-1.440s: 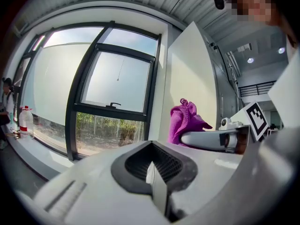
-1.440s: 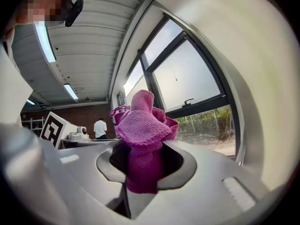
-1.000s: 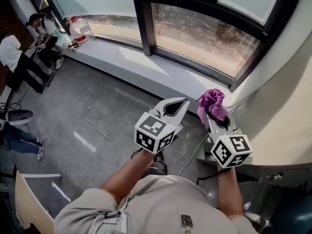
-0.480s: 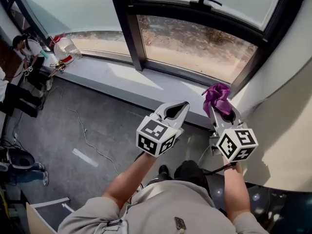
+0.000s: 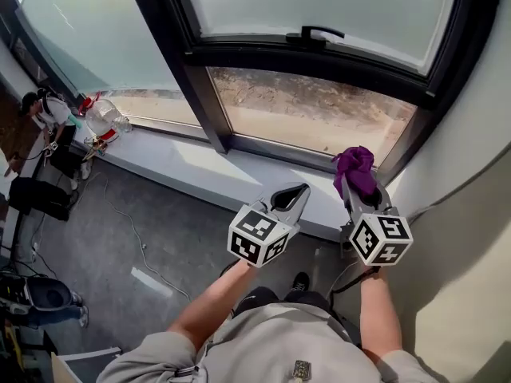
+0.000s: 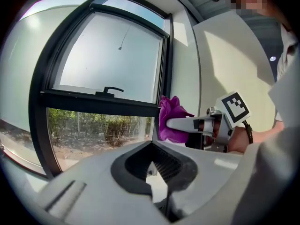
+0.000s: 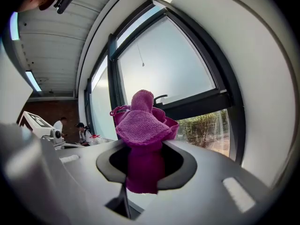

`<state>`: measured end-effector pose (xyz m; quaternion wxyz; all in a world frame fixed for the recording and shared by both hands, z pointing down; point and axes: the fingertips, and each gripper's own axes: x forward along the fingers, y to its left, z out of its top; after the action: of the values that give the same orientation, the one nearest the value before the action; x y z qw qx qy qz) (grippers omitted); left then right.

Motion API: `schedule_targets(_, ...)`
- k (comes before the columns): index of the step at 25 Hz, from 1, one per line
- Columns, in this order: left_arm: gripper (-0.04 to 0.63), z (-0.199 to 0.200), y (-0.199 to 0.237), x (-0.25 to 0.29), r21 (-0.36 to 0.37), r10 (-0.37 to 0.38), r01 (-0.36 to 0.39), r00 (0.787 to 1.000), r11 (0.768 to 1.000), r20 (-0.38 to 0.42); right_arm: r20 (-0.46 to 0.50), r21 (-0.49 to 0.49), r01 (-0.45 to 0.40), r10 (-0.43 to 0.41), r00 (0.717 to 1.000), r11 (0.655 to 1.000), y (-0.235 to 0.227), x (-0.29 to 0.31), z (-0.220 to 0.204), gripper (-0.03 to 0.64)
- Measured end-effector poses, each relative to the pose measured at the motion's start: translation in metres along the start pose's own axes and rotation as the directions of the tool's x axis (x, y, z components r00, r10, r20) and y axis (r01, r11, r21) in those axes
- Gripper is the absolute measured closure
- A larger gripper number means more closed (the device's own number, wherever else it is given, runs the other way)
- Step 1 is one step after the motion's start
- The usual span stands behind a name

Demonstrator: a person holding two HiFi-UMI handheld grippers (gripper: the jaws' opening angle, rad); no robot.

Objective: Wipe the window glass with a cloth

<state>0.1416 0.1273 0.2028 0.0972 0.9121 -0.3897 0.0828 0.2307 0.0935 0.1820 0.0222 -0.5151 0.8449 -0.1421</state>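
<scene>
The right claw (image 5: 362, 188) is clenched on a purple cloth (image 5: 355, 168). The cloth bunches up above the tips and is held in the air near the lower right corner of the window, over the white sill (image 5: 200, 166). The head view alone does not show whether the cloth touches the glass.

The left gripper view shows it from the side. There the cloth (image 6: 169, 118) stands out of the right claw (image 6: 174, 124), close in front of the dark window frame (image 6: 165, 69).

The right gripper view shows the grip itself. The cloth (image 7: 143, 125) is pinched between the jaws of the right claw (image 7: 140, 172). A tail hangs below the pads, and the bunch rises in front of the window handle (image 7: 160, 97).

The left claw (image 5: 297, 191) is held just beside the right one. In its own view the left claw (image 6: 151, 165) has its jaws closed together with nothing between them.

Only the head view takes in the grey floor (image 5: 120, 238). Far left on the sill it also shows what looks like a clear bottle (image 5: 104, 118), with a person (image 5: 44, 110) beside it. The lower pane (image 5: 311, 114) is clear, and the upper pane (image 5: 319, 6) is frosted.
</scene>
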Motion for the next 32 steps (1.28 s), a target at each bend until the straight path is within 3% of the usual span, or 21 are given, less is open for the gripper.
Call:
schedule_targets(6,0.594,0.017,0.017,0.051,0.024,-0.060,0.060,0.998,0.998,-0.021,0.005,0.023,0.076,-0.076,0.997,0.997,-0.046,0.032,0.013,0.477)
schedule_targets(13,0.594,0.023,0.059,0.098,0.034,-0.200,0.202,0.979,0.979,-0.047,-0.002,0.041,0.251,-0.251,0.968,0.967,-0.087,0.070,0.011,0.476)
schedule_targets(21,0.594,0.022,0.107,0.142,0.065,-0.381,0.390,0.917,0.919,-0.115,-0.009,0.168,0.477,-0.483,0.876,0.862,-0.135,0.106,0.004,0.476)
schedule_targets(29,0.595,-0.005,0.114,0.195,0.078,-0.455,0.477,0.868,0.876,-0.197,-0.064,0.270,0.601,-0.609,0.791,0.752,-0.215,0.125,-0.039,0.472)
schedule_targets(32,0.594,-0.012,0.110,0.216,0.084,-0.451,0.476,0.867,0.875,-0.213,-0.072,0.322,0.609,-0.623,0.779,0.725,-0.250,0.131,-0.049,0.471)
